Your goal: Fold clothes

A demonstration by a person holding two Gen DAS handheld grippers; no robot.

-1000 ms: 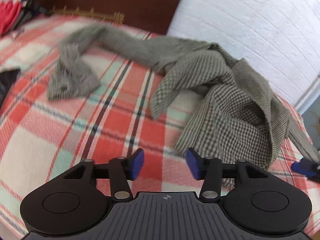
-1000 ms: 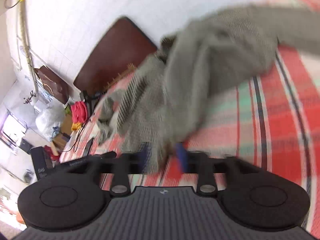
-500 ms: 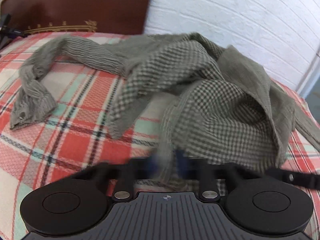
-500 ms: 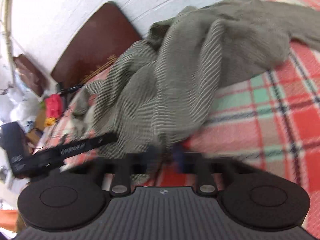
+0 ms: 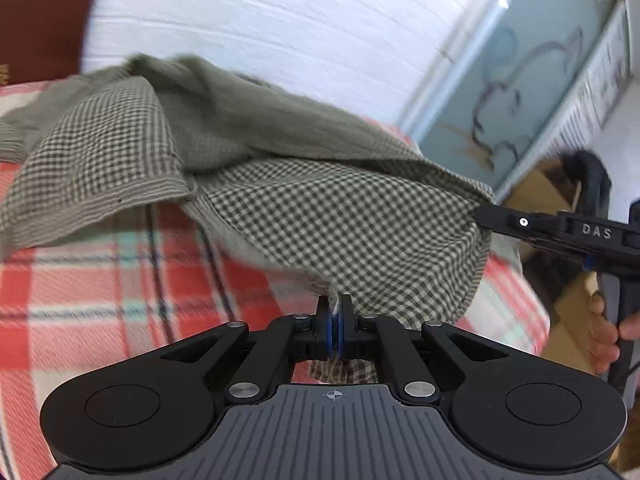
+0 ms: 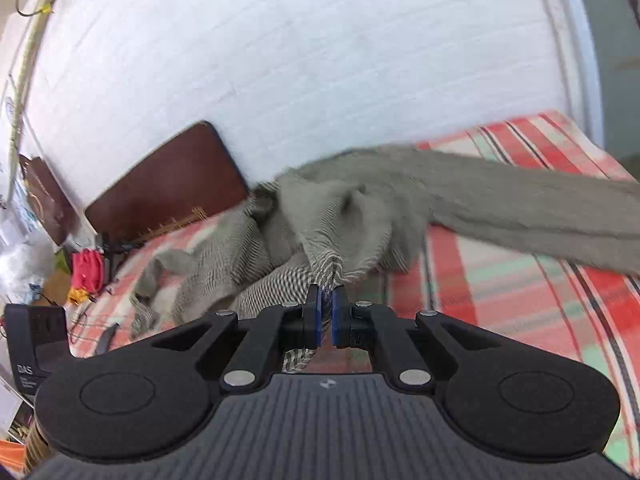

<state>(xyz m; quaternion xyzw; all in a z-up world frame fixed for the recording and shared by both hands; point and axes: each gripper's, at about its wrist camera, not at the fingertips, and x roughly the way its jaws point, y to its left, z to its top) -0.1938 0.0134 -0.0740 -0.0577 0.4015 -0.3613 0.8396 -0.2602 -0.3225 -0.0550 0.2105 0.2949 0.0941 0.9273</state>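
1. A white brick wall point(image 6: 280, 60) fills the upper part of the right wrist view and the upper centre of the left wrist view
2. A bed with a red, white and green plaid blanket point(image 5: 100, 300) takes up the lower left of the left wrist view and the right side of the right wrist view
3. A grey-green checked garment point(image 5: 320, 208) lies crumpled across the blanket in the centre of both views, one long part trailing to the right edge of the right wrist view point(image 6: 520, 208)
4. A dark brown headboard point(image 6: 160, 184) leans against the wall at centre left of the right wrist view
5. The left tool point(image 5: 334, 322), at lower centre, has its blue pads pressed together on an edge of the garment, and cloth shows behind the pads
6. The right tool point(image 6: 326, 314), at lower centre, pinches a bunched fold of the garment; in the left wrist view it shows at the right edge, gripping the garment's lifted corner
7. A person's hand point(image 5: 604, 336) holds that tool's handle at lower right of the left wrist view
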